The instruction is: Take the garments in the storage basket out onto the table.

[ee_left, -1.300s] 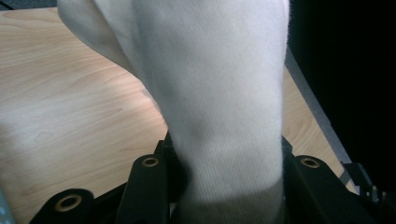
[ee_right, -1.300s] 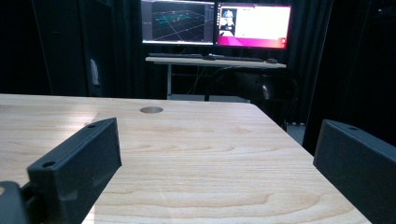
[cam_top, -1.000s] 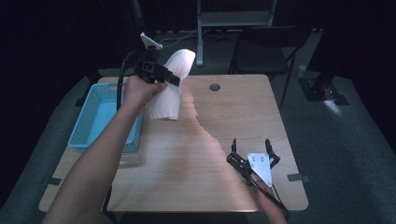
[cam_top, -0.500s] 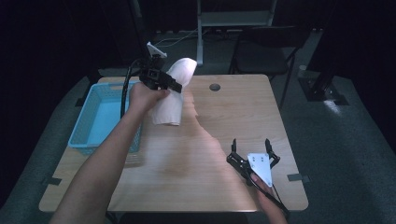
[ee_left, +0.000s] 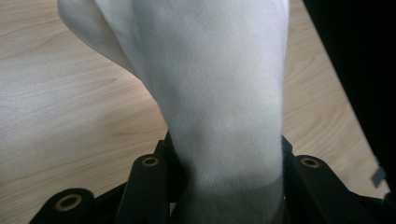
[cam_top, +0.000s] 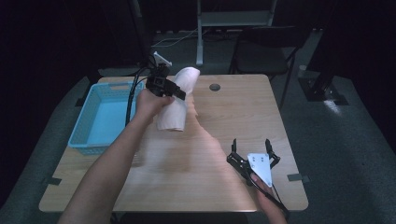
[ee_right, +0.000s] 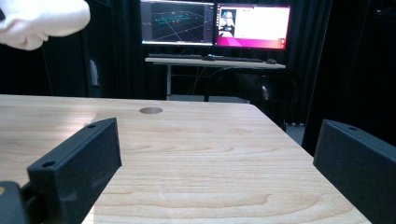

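Claw work first: the left claw [cam_top: 180,93] is clamped on a white sock [cam_top: 177,100], its two black jaws pinching the ribbed fabric between them. In the left gripper view the sock [ee_left: 219,93] rises straight out from between the jaws and fans wider above them, with a greyer band of fabric down where the jaws bite. Nothing else sits in that grip.

Taking the blue basket [cam_top: 88,135] as the landmark — it stands on the tabletop [cam_top: 196,158] at its left edge — the sock hangs just to the right of the basket's right wall, draped over the claw: its rounded upper end lies beyond the jaws, toward the far edge, while the longer lower part hangs toward the wood. From the high view I cannot tell whether that lower end touches the tabletop or stops just above it. The hand holding this claw is at the basket's far right corner, a black cable looping from it over the basket's rim.

The right claw [cam_top: 252,144] is well apart from the basket, near the opposite, right front corner of the tabletop. Its jaws stand wide apart and hold nothing — in the right gripper view bare wood runs between them. That view also catches the sock [ee_right: 42,18] at its upper left, held up off the tabletop, and a small round hole [ee_right: 151,110] in the wood farther out.
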`<move>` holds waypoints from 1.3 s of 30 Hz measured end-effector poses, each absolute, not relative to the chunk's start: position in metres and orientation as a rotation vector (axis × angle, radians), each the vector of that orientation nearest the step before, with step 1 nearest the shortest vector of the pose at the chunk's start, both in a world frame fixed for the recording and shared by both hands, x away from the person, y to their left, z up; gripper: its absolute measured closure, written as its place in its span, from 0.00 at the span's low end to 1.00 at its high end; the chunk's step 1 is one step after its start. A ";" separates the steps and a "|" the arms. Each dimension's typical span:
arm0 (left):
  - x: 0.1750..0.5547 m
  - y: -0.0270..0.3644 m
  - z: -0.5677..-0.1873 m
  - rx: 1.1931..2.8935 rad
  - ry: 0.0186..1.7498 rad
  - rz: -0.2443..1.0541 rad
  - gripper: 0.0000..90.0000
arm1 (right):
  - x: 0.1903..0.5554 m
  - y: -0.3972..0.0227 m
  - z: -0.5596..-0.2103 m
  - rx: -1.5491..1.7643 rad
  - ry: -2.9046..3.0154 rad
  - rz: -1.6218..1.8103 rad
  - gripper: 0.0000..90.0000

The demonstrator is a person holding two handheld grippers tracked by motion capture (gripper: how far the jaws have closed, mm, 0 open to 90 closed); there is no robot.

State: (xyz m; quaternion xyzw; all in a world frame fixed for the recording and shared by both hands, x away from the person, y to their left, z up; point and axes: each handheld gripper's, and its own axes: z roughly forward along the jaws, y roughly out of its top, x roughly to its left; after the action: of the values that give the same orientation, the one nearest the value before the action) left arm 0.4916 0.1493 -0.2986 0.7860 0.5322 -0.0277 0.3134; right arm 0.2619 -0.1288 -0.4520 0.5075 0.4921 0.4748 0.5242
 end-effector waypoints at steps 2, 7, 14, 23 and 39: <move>0.493 0.148 -0.304 2.067 1.405 -0.092 0.70 | 0.262 -0.129 -0.452 1.214 1.179 1.137 0.00; 0.496 0.147 -0.317 2.077 1.426 -0.102 0.70 | 0.262 -0.129 -0.452 1.215 1.180 1.139 0.00; 0.499 0.146 -0.334 2.076 1.452 -0.130 0.70 | 0.262 -0.129 -0.452 1.212 1.180 1.139 0.00; 0.501 0.141 -0.349 2.090 1.457 -0.152 0.70 | 0.262 -0.129 -0.452 1.215 1.179 1.139 0.00; 0.502 0.137 -0.380 2.117 1.484 -0.177 0.70 | 0.262 -0.129 -0.452 1.212 1.178 1.139 0.00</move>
State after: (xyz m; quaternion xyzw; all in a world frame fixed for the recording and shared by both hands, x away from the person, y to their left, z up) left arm 0.5018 0.1370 -0.3800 0.7862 0.5511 -0.0656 0.2719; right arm 0.2618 -0.1288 -0.4521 0.5065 0.4921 0.4761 0.5241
